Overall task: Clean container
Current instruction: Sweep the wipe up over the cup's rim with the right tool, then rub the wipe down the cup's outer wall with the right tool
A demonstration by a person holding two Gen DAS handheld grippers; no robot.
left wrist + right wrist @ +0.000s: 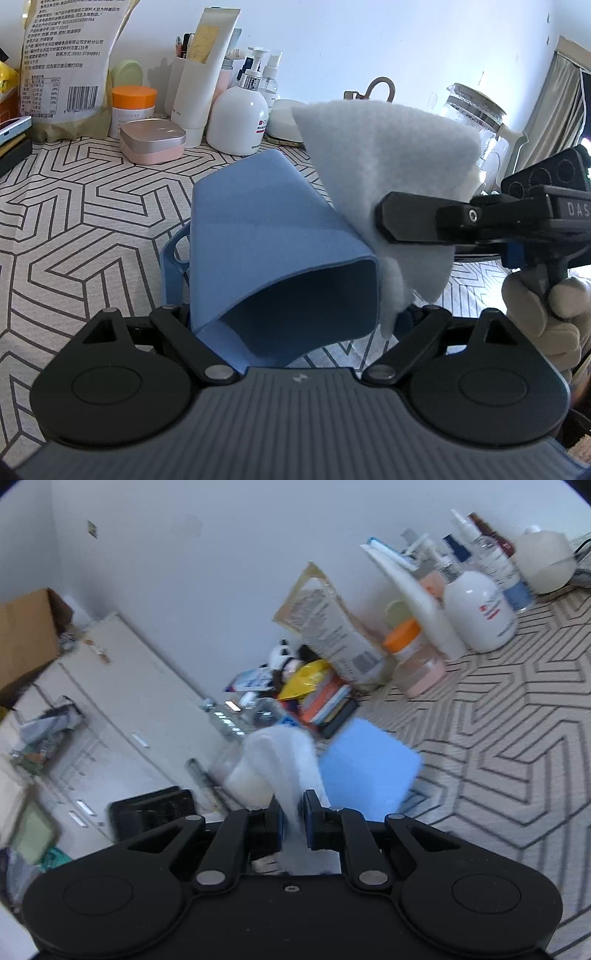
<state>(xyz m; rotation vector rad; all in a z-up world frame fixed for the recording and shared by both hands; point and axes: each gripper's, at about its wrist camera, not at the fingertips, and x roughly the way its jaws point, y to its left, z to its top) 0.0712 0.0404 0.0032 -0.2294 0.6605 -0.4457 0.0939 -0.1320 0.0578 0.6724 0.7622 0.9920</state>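
My left gripper [284, 321] clamps the blue container [273, 236], tipped on its side above the tabletop [92, 221], its mouth facing me and seemingly empty. My right gripper [293, 814] pinches the white cloth [384, 162] against its outer wall; I should press flat and wipe steadily.

The container [273, 236] lies tilted between the left gripper's [291, 325] jaws, mouth toward the camera, above the patterned tablecloth [85, 221]. The cloth [380, 162] drapes against the container's right side, pinched in the right gripper [293, 812]. Behind, along the wall, a pump bottle [238, 118] stands right of a flat tin [153, 140] and a jar [133, 110].
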